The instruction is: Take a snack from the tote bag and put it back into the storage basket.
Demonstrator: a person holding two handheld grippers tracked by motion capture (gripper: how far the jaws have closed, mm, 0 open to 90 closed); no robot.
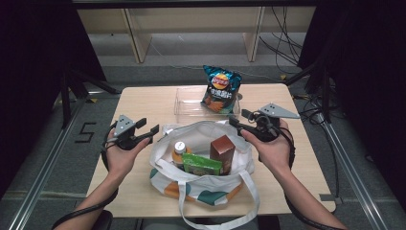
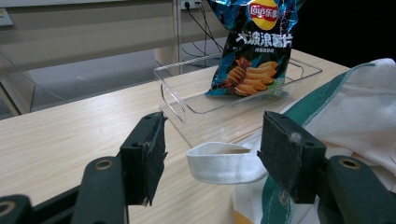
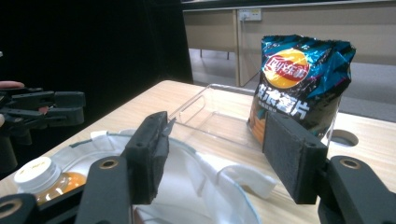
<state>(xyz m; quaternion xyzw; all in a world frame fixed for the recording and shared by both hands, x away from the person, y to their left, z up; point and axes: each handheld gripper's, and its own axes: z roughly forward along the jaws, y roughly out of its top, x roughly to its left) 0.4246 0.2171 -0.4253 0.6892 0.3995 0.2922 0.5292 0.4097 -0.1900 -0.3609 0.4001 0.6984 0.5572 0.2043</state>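
At the centre of the high view a white tote bag (image 1: 203, 163) sits on the worktop (image 1: 143, 103), mouth open, with a bottle (image 1: 179, 151), a brown carton (image 1: 222, 153) and a green packet (image 1: 201, 164) inside. The left gripper (image 1: 147, 131) hangs at the bag's left rim, jaws wide apart and holding nothing; in its own view a loop of the bag's handle (image 2: 224, 161) lies between them, untouched. The right gripper (image 1: 241, 120) is at the bag's upper right rim, jaws well open and empty. Just above the bag, a chip bag (image 1: 220, 88) stands upright in a clear tray (image 1: 189, 105).
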